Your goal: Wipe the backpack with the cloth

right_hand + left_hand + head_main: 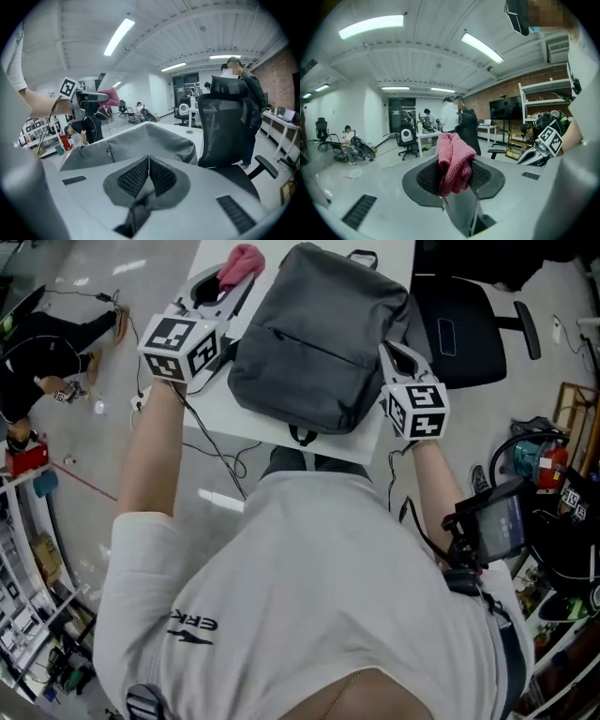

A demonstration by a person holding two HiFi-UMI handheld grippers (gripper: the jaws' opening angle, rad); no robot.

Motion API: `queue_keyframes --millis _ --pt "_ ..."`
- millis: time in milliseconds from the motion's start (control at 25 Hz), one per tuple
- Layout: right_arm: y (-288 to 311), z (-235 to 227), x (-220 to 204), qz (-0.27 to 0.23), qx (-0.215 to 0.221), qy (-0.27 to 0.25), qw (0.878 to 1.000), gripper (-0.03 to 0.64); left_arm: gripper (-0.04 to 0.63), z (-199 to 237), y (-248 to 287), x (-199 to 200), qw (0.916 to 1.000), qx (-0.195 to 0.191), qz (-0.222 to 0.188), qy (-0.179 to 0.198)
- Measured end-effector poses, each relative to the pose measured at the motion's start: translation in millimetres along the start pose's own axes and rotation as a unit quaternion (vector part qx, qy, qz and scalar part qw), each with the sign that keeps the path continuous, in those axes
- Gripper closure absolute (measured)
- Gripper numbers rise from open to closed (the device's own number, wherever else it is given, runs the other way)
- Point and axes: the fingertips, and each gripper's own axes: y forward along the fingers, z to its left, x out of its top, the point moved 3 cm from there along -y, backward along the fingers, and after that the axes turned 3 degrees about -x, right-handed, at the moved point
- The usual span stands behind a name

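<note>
Left gripper (pixel 454 174) jaws gripped a bunched pink cloth (pixel 453 161), upper left of the head view, right gripper (pixel 148 168) jaws pressed together on nothing, just beside the right edge of the grey backpack (pixel 319 343), which lay on the white table (pixel 214 420), top centre
</note>
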Motion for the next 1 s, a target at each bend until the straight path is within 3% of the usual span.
queue_keyframes --millis 200,360,760,1000 --pt "-10.8 26.5 6.8 -0.017 -0.025 -0.006 1.000 0.611 0.480 21.0 -74.8 -29.3 0.9978 0.045 -0.028 -0.041" --pt "-30.5 50.5 5.7 -0.030 -0.062 -0.007 0.998 0.611 0.480 24.5 -120.1 -61.3 0.9933 0.050 -0.047 -0.093" --pt "-88.4 129.7 -16.0 -0.056 -0.138 0.008 0.989 0.612 0.480 -0.6 -181.7 -102.0 0.9828 0.005 -0.080 -0.167" --pt "-114.9 171.0 -30.0 -0.070 -0.169 0.022 0.983 0.612 0.480 -30.6 -197.2 -121.3 0.9771 -0.041 -0.076 -0.194"
